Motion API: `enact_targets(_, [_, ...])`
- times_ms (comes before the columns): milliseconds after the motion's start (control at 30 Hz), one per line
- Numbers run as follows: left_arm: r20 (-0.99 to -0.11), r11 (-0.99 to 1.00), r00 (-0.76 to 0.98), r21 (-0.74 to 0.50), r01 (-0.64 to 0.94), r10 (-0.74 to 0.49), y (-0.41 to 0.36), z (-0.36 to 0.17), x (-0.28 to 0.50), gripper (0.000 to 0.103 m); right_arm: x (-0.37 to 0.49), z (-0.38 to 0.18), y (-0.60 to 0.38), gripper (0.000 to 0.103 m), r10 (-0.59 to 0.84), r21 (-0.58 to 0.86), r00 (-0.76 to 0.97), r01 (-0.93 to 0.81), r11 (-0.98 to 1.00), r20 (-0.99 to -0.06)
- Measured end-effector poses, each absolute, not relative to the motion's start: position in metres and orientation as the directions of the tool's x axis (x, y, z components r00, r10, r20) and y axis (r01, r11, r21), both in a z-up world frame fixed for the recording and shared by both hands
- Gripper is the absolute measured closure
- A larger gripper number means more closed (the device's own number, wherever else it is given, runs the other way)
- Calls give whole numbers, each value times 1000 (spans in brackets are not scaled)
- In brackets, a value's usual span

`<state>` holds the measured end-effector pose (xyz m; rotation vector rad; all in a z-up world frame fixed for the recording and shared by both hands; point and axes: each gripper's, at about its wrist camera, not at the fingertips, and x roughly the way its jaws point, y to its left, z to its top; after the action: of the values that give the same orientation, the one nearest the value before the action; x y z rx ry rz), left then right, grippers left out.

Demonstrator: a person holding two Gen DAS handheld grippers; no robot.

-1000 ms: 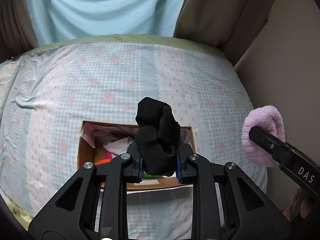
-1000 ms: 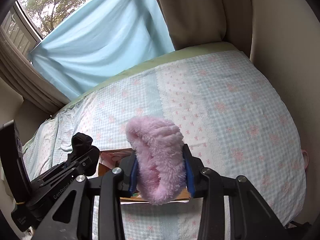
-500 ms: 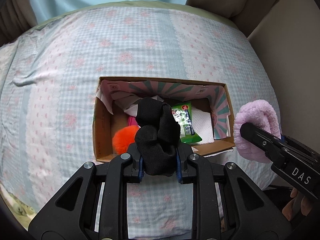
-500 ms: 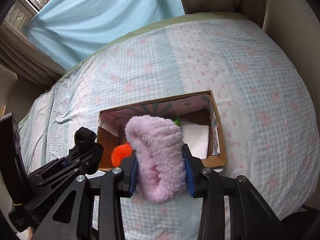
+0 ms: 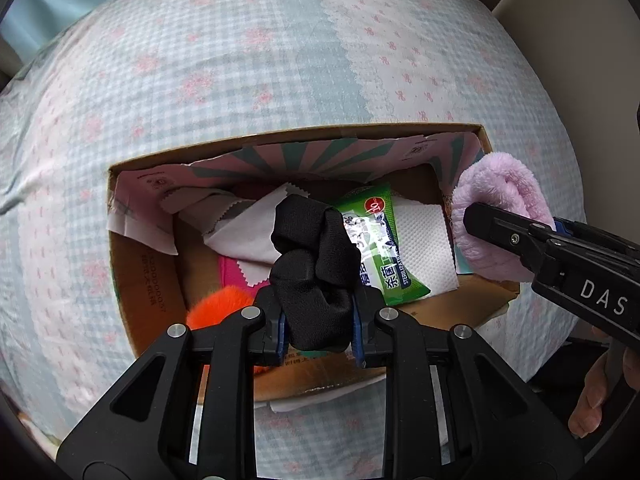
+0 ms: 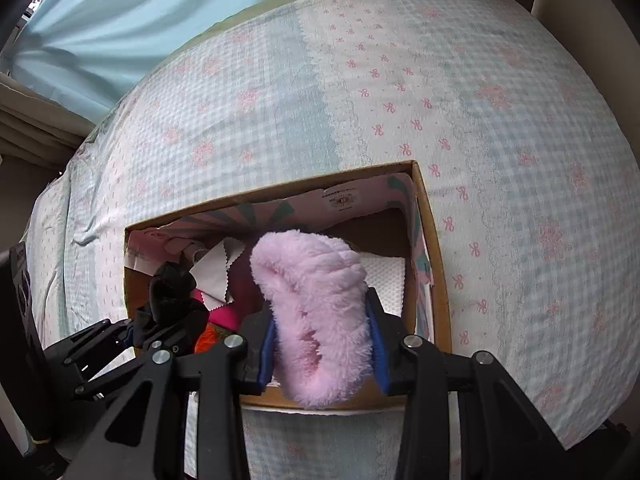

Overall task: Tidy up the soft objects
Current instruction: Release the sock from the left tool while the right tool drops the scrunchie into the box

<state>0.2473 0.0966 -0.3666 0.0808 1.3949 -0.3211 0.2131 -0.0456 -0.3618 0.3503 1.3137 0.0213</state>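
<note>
My left gripper [image 5: 319, 322] is shut on a black fabric scrunchie [image 5: 316, 264], which hangs over the open cardboard box [image 5: 120, 280] on the bed. My right gripper [image 6: 322, 340] is shut on a fluffy pink scrunchie [image 6: 316, 304] above the right half of the same box [image 6: 434, 264]. In the left wrist view the pink scrunchie [image 5: 500, 216] and the right gripper's black finger [image 5: 504, 228] hover at the box's right wall. In the right wrist view the black scrunchie [image 6: 176, 292] sits at lower left.
Inside the box lie a green wipes packet [image 5: 380, 248], a white paper towel [image 5: 424, 236], grey cloth swatches [image 5: 248, 232], a pink item [image 5: 232, 272] and an orange pompom [image 5: 216, 308]. The checked bedspread [image 5: 240, 60] surrounds the box; a blue curtain [image 6: 120, 20] hangs behind. A hand [image 5: 596, 392] shows at lower right.
Both grippers have come down toward the box, which now looks much larger and nearer. Each keeps its scrunchie clamped. The view has tipped from the curtain down onto the box.
</note>
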Motion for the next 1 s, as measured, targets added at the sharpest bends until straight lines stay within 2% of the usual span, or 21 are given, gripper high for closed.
enact_targets(133, [-981,941,117,-111,318,-156,87,-377,255,83,233,-372,-51,68,217,265,233,199,943,-948])
enact_targets(233, [-982,939,107,-111,325,-153,85,-380,254,82,241,-380,-55,54,228,274,213,215,938,-950])
enact_targets(267, [-982,939,114,-105,327,-149,85,-380,253,67,242,-381,-56,38,233,279,214,220,935,-949])
enact_targets(300, [-982,940,125,-95,329,-143,86,-378,250,34,243,-382,-57,15,239,286,217,225,931,-947])
enact_targets(333, [-981,940,140,-80,331,-133,86,-376,248,13,244,-382,-58,5,240,290,218,238,927,-946])
enact_targets(367, [-977,941,165,-71,331,-132,87,-372,246,1,244,-381,-60,0,240,293,221,250,923,-945])
enact_targets(700, [-975,955,167,-95,280,-146,102,-366,231,0,222,-373,-69,0,240,297,232,254,921,-943])
enact_targets(1000, [-963,964,230,-77,253,-138,96,-314,210,0,205,-337,-73,0,264,324,279,195,926,-923])
